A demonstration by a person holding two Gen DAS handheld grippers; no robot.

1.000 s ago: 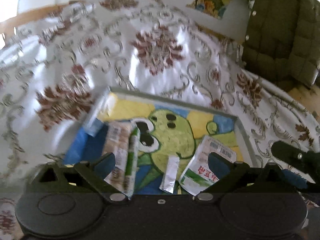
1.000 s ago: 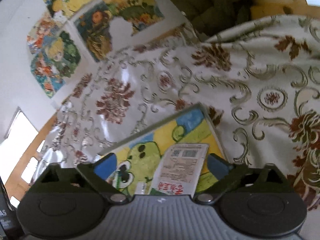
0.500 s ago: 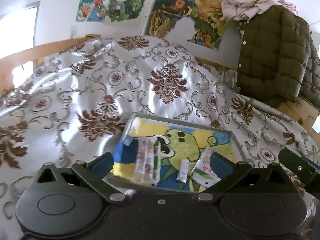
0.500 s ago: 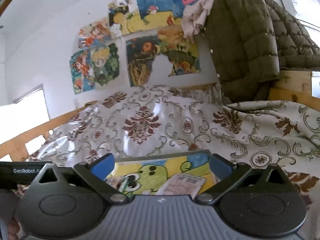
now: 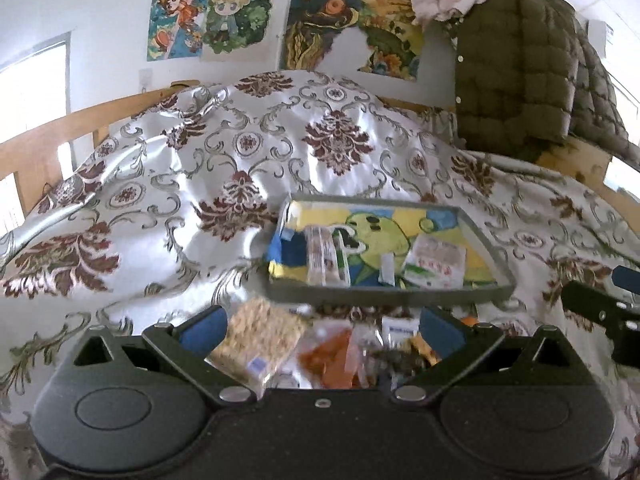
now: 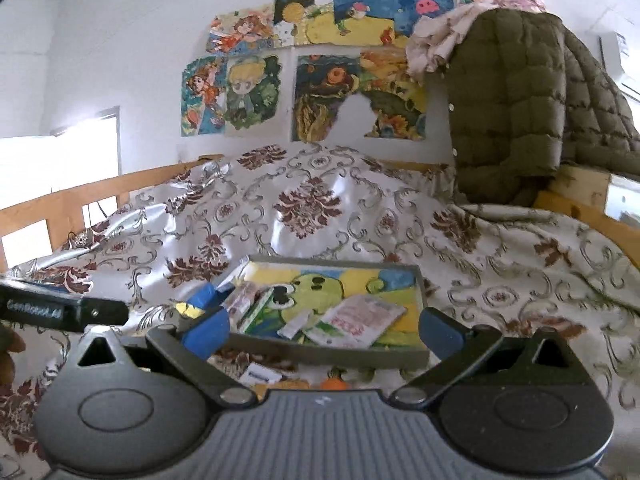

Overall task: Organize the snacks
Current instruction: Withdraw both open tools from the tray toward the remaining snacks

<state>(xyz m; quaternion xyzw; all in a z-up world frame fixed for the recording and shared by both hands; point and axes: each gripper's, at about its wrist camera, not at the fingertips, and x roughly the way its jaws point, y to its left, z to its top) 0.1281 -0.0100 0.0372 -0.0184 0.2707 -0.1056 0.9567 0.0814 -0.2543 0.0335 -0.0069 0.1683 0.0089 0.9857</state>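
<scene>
A grey tray (image 5: 384, 294) with a green cartoon picture lies on the patterned bedspread. In it are a long clear snack bar pack (image 5: 324, 256), a small white sachet (image 5: 386, 270) and a white-and-red packet (image 5: 436, 260). The tray (image 6: 332, 354) and the packet (image 6: 356, 320) also show in the right wrist view. My left gripper (image 5: 320, 330) is open and empty, above loose snacks in front of the tray: a beige cracker pack (image 5: 258, 338) and an orange pack (image 5: 332, 354). My right gripper (image 6: 322, 326) is open and empty just before the tray.
The floral bedspread (image 5: 240, 168) is rumpled around the tray. A wooden bed rail (image 5: 52, 148) runs along the left. An olive quilted jacket (image 5: 520, 68) hangs at the back right. Posters (image 5: 216, 16) cover the wall. The right gripper's body (image 5: 600, 308) shows at the right edge.
Both grippers have pulled back and tilted up from the tray. The tray now looks smaller and farther. Loose snacks in front of it have come into the left view.
</scene>
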